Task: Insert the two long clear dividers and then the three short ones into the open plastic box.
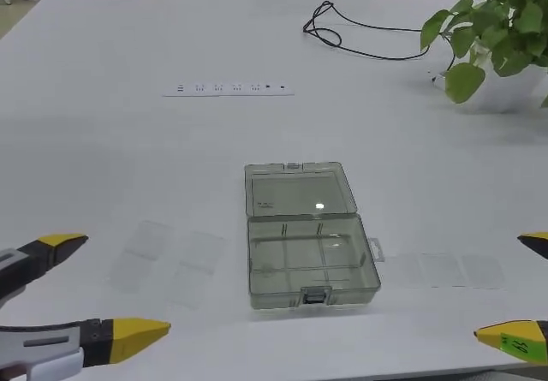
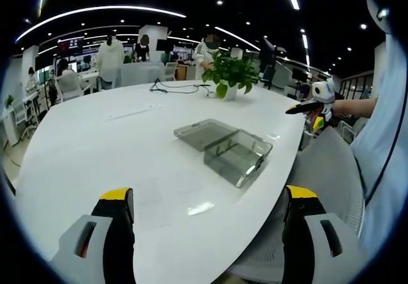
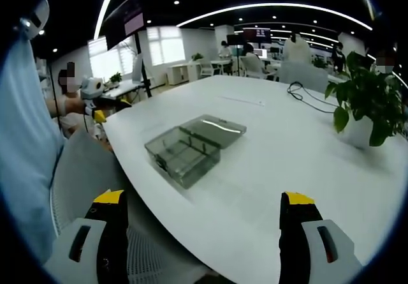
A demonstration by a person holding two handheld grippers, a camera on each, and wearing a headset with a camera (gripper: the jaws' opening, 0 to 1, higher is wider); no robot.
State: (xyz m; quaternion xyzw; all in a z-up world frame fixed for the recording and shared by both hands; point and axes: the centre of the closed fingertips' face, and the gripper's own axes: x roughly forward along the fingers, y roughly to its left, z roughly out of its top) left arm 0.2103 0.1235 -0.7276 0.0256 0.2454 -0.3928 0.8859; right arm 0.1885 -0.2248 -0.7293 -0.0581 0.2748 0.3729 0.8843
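The smoky clear plastic box (image 1: 312, 265) lies open in the middle of the white table, its lid (image 1: 300, 191) folded flat behind it. Two long clear dividers (image 1: 141, 254) (image 1: 199, 265) lie flat to its left. Three short clear dividers (image 1: 442, 270) sit in a row to its right. My left gripper (image 1: 107, 287) hovers open at the near left, short of the long dividers. My right gripper (image 1: 524, 288) is open at the near right edge. The box (image 2: 233, 150) is ahead of the left gripper (image 2: 207, 198), and the box (image 3: 185, 153) is ahead of the right gripper (image 3: 203, 199). Both hold nothing.
A white power strip (image 1: 229, 88) lies further back on the table (image 1: 103, 158). A black cable (image 1: 342, 34) loops at the far right beside a potted plant (image 1: 497, 30). The table's front edge runs just below the box.
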